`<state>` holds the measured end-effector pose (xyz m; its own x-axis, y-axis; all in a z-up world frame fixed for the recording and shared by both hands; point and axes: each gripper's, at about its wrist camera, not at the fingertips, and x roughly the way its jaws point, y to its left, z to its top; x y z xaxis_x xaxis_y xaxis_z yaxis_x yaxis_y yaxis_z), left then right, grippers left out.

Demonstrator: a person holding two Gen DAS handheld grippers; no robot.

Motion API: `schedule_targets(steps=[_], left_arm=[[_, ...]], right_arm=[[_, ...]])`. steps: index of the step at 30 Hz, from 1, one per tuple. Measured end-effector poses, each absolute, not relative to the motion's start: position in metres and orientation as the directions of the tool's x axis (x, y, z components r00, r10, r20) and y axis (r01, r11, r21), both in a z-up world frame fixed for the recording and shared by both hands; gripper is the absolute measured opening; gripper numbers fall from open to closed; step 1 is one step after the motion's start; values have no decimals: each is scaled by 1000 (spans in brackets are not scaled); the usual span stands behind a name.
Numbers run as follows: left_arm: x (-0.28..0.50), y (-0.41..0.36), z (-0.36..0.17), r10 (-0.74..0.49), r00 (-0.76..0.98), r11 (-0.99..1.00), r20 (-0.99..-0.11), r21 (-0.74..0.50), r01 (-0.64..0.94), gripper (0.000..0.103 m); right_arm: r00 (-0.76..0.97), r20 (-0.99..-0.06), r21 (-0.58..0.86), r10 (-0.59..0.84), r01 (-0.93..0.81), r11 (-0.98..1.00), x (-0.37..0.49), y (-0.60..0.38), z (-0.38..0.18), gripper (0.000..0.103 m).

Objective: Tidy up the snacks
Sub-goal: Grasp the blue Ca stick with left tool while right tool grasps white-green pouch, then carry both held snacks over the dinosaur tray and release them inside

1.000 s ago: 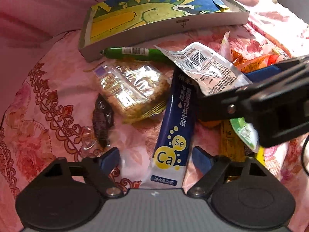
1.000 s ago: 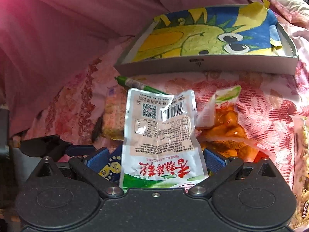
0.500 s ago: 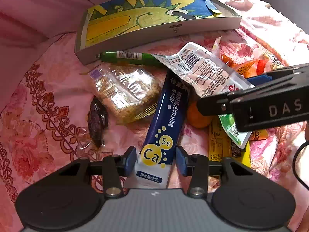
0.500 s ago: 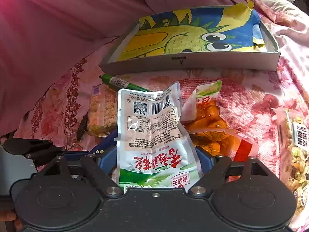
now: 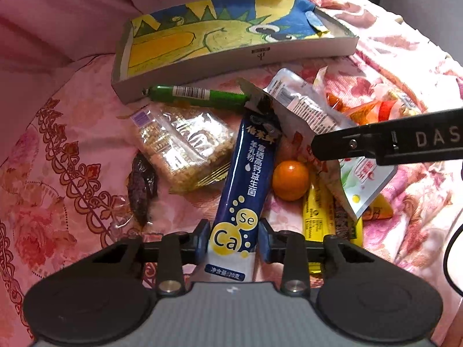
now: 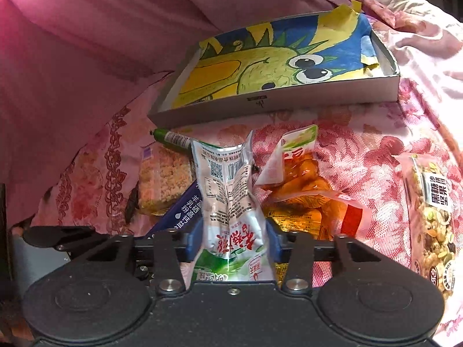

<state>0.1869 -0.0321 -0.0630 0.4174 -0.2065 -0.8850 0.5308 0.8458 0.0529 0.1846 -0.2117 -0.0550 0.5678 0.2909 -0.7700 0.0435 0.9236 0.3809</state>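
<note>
Your left gripper [image 5: 233, 241] is clenched on the lower end of the dark blue powder sachet [image 5: 248, 179], its blue pads pressing both edges just beside the yellow "Ca" circle; the jaws have just been closing onto it. Your right gripper [image 6: 233, 243] has also just been closing, and its pads now squeeze the white-and-green snack pouch [image 6: 231, 202] so that the pouch buckles into a fold and stands up between the fingers.

Ahead of your left gripper, the sachet runs up toward a green tube [image 5: 196, 96] that lies against the near wall of the shallow grey box [image 5: 260, 57], whose floor is lined with a yellow-and-blue dinosaur drawing. Left of the sachet lie a clear pack of puffed-grain bars [image 5: 185, 147] and a dark wrapped dried fruit [image 5: 141, 185]. Right of it sit a small orange [image 5: 290, 180] and a yellow bar [image 5: 318, 211], both just beside the sachet. The arm of your right gripper crosses above them from the right.

From your right gripper, an orange packet [image 6: 303, 188] lies just right of the pouch, and a nut bar [image 6: 434, 217] lies well apart at the right edge. Everything rests on the pink floral bedcover [image 6: 361, 150].
</note>
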Motion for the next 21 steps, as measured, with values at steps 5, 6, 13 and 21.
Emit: schedule_targets(steps=[5, 6, 13, 21], left_arm=[[182, -28, -54, -217, 421, 866, -881, 25, 499, 35], [181, -27, -54, -219, 421, 871, -880, 18, 491, 35], [174, -19, -36, -261, 460, 888, -849, -24, 460, 35], [168, -15, -3, -280, 632, 920, -723, -14, 392, 35]], right_arm=[[567, -766, 394, 302, 43, 918, 179, -214, -52, 32], [568, -765, 397, 304, 44, 917, 177, -215, -52, 31], [609, -739, 391, 287, 41, 920, 163, -222, -38, 29], [707, -661, 390, 251, 37, 920, 153, -234, -14, 29]])
